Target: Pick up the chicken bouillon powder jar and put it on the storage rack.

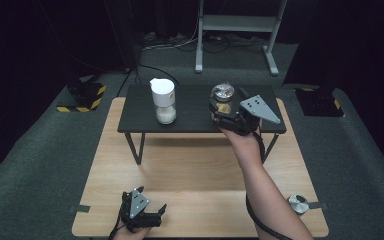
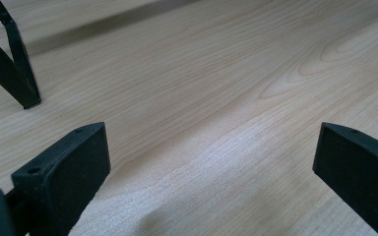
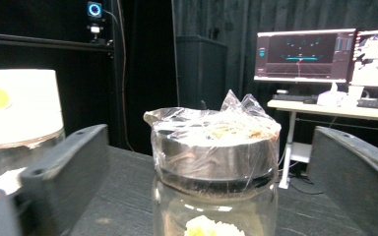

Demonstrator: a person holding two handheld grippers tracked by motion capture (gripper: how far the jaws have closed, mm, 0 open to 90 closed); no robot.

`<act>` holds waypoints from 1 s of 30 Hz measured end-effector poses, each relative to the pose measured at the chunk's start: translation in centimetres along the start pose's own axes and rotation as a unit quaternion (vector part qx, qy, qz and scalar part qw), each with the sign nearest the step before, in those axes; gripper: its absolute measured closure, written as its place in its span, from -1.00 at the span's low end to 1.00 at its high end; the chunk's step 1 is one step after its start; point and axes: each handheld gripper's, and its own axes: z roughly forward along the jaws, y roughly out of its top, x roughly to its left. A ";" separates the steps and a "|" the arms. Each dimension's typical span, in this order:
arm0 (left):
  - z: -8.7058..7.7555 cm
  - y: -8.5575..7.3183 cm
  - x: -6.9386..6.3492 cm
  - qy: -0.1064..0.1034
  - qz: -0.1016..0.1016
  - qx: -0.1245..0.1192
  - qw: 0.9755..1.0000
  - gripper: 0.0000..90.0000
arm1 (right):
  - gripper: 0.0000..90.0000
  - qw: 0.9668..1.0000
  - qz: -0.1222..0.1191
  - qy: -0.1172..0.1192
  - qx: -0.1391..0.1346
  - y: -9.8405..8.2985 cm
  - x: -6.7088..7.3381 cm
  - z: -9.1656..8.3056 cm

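A glass jar (image 1: 222, 97) stands on the right part of a low black shelf (image 1: 190, 115). Its metal band and mouth are covered with crinkled clear plastic wrap (image 3: 215, 132), and something pale yellow lies inside. My right gripper (image 1: 219, 108) reaches in from the near side, level with the jar. In the right gripper view the jar (image 3: 215, 167) sits between the two jaws, which stand wide, with a gap on each side; the right gripper (image 3: 211, 142) is open. My left gripper (image 1: 160, 214) rests low over the wooden table (image 1: 195, 170) near its front edge, and in its own view it (image 2: 211, 142) is open with nothing between the jaws.
A second jar with a white lid (image 1: 163, 101) and white powder stands on the left part of the shelf; the right gripper view shows it (image 3: 15, 108) beside the left jaw. A round metal lid (image 1: 297, 203) lies at the table's near right corner. A black shelf leg (image 2: 15, 64) stands ahead of the left gripper.
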 end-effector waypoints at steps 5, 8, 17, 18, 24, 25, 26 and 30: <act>0.0 0.0 0.0 0.000 0.002 0.001 1.000 -0.98 | -1.00 1.000 -0.003 0.001 -0.001 0.1 0.1 -0.6; 0.0 0.0 -0.1 0.001 0.004 0.001 1.000 -0.98 | -1.00 1.000 -0.006 0.003 -0.001 0.2 0.3 -1.1; 0.1 0.0 -0.2 0.004 0.010 0.004 1.000 -0.98 | -1.00 1.000 -0.014 0.008 0.001 0.2 0.9 -2.9; 0.1 0.0 -0.2 0.004 0.010 0.004 1.000 -0.98 | -1.00 1.000 -0.015 0.009 0.000 0.2 1.0 -3.2; 0.1 0.1 -0.2 0.004 0.011 0.006 1.000 -0.98 | -1.00 1.000 -0.019 0.011 0.003 0.0 1.4 -4.3; 0.1 0.1 -0.2 0.004 0.010 0.006 1.000 -0.98 | -1.00 1.000 -0.020 0.012 0.002 0.0 1.4 -4.4; 0.1 0.1 -0.2 0.004 0.010 0.007 1.000 -0.98 | -1.00 1.000 -0.021 0.012 0.001 0.0 1.5 -4.7; 0.1 0.1 -0.2 0.005 0.010 0.006 1.000 -0.98 | -1.00 1.000 -0.025 0.014 0.000 -0.1 1.7 -5.3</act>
